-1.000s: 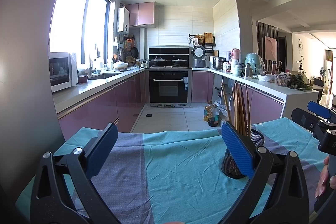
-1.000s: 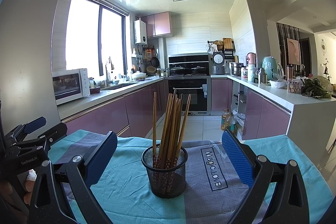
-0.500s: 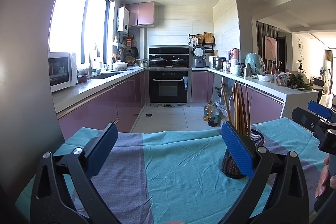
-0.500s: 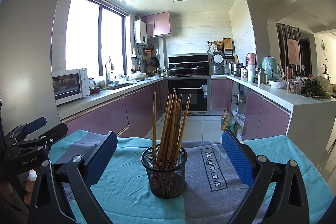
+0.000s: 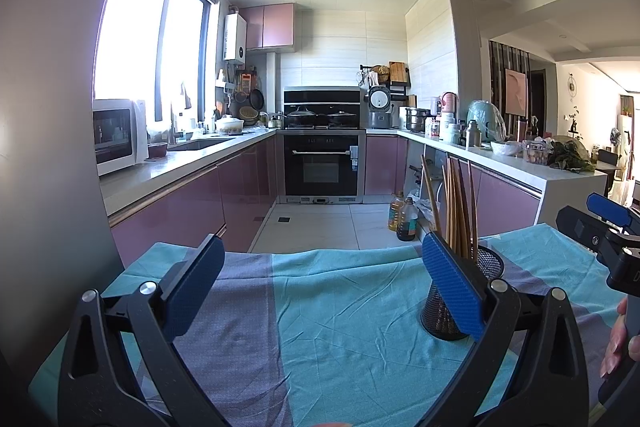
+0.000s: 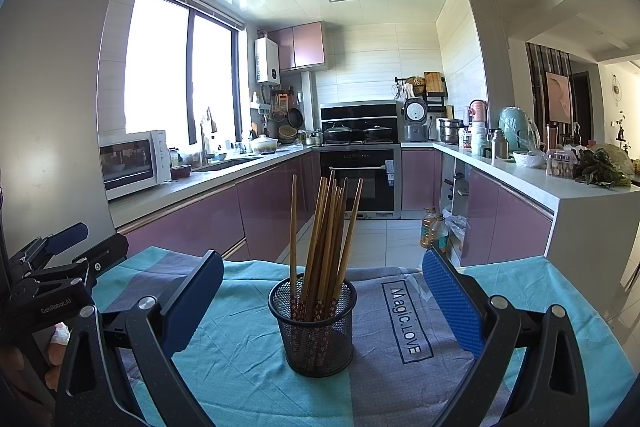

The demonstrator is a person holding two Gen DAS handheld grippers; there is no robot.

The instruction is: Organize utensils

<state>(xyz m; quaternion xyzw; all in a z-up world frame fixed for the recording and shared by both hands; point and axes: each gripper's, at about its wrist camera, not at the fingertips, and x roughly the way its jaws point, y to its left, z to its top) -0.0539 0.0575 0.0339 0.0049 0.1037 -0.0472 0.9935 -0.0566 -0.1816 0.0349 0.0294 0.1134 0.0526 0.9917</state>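
Observation:
A black mesh cup (image 6: 314, 327) stands upright on the teal and grey cloth (image 6: 240, 367), holding several wooden chopsticks (image 6: 326, 227). My right gripper (image 6: 322, 297) is open, its blue pads wide on either side of the cup and nearer the camera. In the left wrist view the same mesh cup (image 5: 490, 265) sits partly behind the right blue pad, chopsticks (image 5: 458, 211) rising from it. My left gripper (image 5: 320, 281) is open over bare cloth (image 5: 340, 327), to the left of the cup. Each gripper shows at the edge of the other's view: right gripper (image 5: 612, 231), left gripper (image 6: 52, 267).
The table's far edge drops to a tiled kitchen floor (image 6: 372, 239). Purple cabinets with counters line both sides, with a microwave (image 6: 132, 163) on the left and an oven (image 6: 360, 179) at the back. Oil bottles (image 6: 434, 231) stand on the floor. A hand (image 5: 618, 343) shows at right.

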